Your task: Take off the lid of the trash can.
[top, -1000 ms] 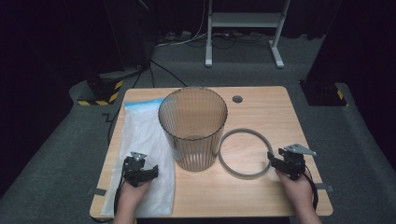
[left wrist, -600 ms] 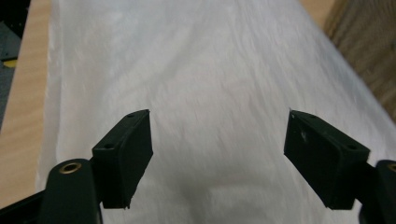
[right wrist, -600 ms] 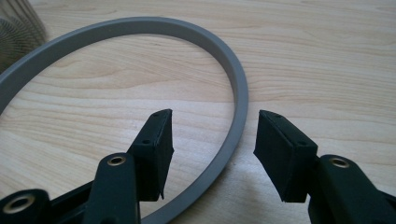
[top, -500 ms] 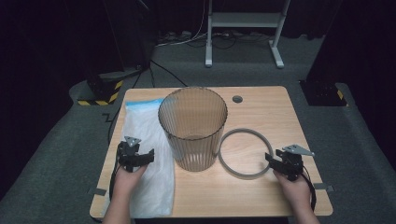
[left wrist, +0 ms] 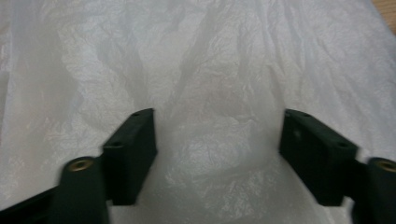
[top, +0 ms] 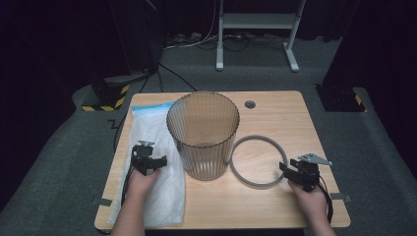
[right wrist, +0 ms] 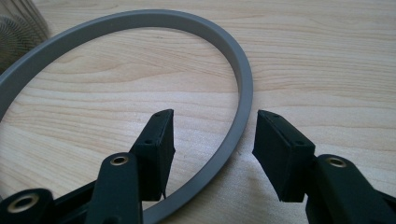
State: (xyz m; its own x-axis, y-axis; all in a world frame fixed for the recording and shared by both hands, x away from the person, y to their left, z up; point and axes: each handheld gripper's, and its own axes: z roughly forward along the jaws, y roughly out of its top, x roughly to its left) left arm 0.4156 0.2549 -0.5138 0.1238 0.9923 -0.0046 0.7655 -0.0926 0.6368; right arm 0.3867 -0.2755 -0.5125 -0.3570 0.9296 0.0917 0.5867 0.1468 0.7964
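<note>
High view: left gripper (top: pixel 158 161) sits left of centre over the white plastic bag (top: pixel 162 191), which lies flat along the table's (top: pixel 275 206) left side; jaws apart, having just been closing a little, crinkled bag film (left wrist: pixel 219 79) beneath them, nothing pinched. Right gripper (top: pixel 286 168) at lower right; jaws apart, straddling the rim of the grey ring (right wrist: pixel 240 93) without pressing it. Ribbed translucent bin (top: pixel 203 135) stands upright mid-frame, between bag and ring.
</note>
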